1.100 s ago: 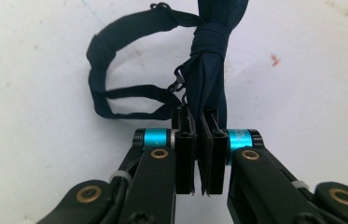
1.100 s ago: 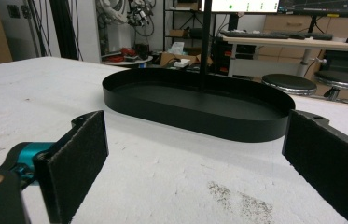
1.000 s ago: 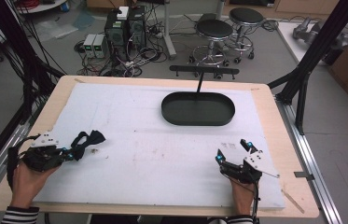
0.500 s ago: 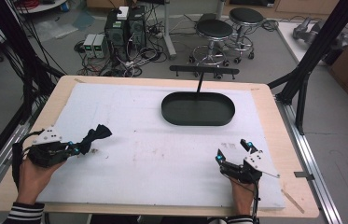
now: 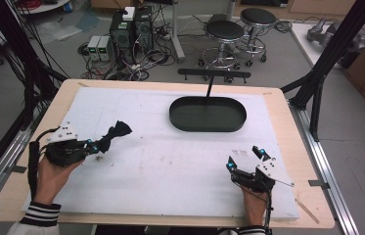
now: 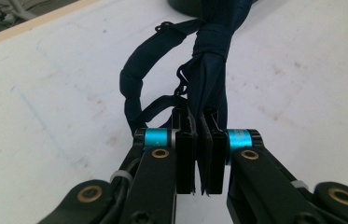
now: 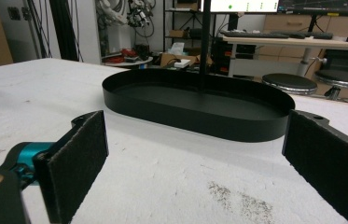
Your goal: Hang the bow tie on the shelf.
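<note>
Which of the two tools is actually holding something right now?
The left tool, its jaws shut on the dark blue fabric bow tie. The right tool rests on the white mat with jaws wide apart and nothing between them, facing the black oval tray.

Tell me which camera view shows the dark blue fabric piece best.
The left gripper view. There the dark blue fabric piece is close up, its folds and loop clear, pinched between the jaws of the left gripper. In the high view it is a small dark shape at that gripper's tip above the white mat.
</note>
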The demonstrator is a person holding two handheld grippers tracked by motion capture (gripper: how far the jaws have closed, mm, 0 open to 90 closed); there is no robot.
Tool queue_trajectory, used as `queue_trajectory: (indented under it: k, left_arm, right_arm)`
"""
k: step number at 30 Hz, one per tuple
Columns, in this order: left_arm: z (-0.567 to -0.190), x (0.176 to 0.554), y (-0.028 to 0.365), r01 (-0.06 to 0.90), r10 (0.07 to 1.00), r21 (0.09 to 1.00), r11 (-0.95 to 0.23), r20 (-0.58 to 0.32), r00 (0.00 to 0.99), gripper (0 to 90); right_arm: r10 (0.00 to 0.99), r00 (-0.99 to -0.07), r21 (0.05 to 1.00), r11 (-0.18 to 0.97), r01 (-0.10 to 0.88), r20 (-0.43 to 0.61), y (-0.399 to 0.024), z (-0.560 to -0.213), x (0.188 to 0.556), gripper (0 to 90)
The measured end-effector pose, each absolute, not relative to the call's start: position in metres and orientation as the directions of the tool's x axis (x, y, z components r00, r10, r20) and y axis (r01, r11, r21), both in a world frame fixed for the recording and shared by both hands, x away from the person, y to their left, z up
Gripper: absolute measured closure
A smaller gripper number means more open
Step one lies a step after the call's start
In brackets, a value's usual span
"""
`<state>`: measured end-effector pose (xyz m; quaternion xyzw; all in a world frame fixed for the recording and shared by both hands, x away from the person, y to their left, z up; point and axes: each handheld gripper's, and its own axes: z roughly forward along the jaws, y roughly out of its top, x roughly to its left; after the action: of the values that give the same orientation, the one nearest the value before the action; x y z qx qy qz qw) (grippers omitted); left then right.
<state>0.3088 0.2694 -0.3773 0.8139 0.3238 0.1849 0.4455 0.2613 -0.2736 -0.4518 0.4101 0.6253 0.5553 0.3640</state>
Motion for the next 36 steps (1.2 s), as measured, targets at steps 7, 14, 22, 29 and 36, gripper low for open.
queue_trajectory:
  k: [7, 14, 22, 29, 36]
  left_arm:
    - [-0.38, 0.321, 0.25, 0.351, 0.682, 0.864, -0.36, -0.013, 0.731, 86.0]
    - [-0.372, 0.332, 0.232, 0.337, 0.658, 0.86, -0.382, -0.003, 0.753, 86.0]
    - [-0.362, 0.346, 0.214, 0.334, 0.628, 0.851, -0.406, -0.006, 0.778, 86.0]
    - [-0.355, 0.357, 0.195, 0.322, 0.606, 0.84, -0.436, 0.009, 0.796, 85.9]
    - [-0.349, 0.366, 0.179, 0.308, 0.586, 0.831, -0.463, 0.026, 0.81, 85.9]
  right_arm:
    - [0.916, -0.401, 0.994, 0.049, 0.101, -0.005, -0.274, -0.452, 0.262, 5.9]
    - [0.917, -0.4, 0.994, 0.041, 0.105, 0.004, -0.275, -0.452, 0.261, 5.9]
    - [0.917, -0.4, 0.994, 0.037, 0.104, 0.008, -0.275, -0.452, 0.261, 5.9]
    - [0.916, -0.401, 0.994, 0.026, 0.101, 0.017, -0.276, -0.452, 0.261, 5.9]
    - [0.916, -0.401, 0.995, 0.027, 0.092, 0.012, -0.277, -0.452, 0.262, 5.9]
